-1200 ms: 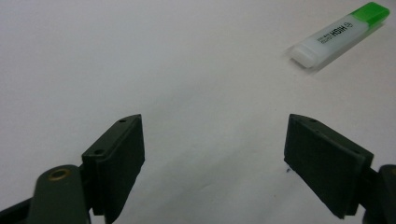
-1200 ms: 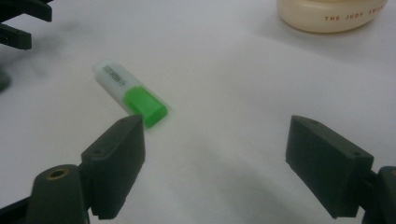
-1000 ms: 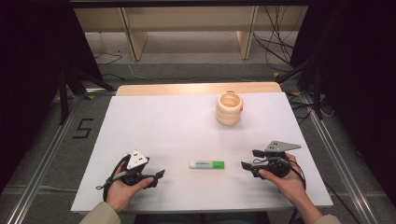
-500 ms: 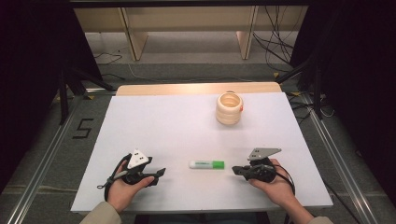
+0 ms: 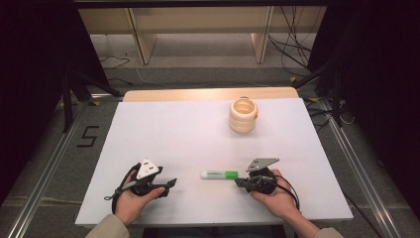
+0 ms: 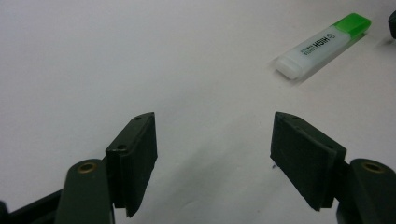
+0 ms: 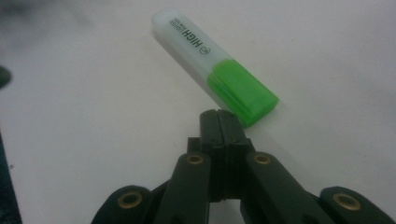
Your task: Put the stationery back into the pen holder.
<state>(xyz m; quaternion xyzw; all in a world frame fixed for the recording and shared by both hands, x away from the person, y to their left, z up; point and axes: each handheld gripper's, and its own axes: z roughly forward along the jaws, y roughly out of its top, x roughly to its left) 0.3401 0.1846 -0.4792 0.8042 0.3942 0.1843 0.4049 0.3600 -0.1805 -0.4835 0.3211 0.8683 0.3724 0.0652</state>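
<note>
Leftward slid the right gripper [image 5: 238, 182], up to the highlighter [image 5: 219, 174] near the table's [image 5: 173, 129] front edge. Left gripper view: left gripper [image 6: 212, 156] spread wide, empty. Right gripper view: jaws pressed together just beside the green cap [image 7: 242, 91].

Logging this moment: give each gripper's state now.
Left gripper: open, empty.
Right gripper: shut, empty, tips at the highlighter cap.

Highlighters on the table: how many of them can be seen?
1. The highlighter lies flat on the white table near its front edge, between the left gripper and the right gripper, its green cap toward the right one.
</note>
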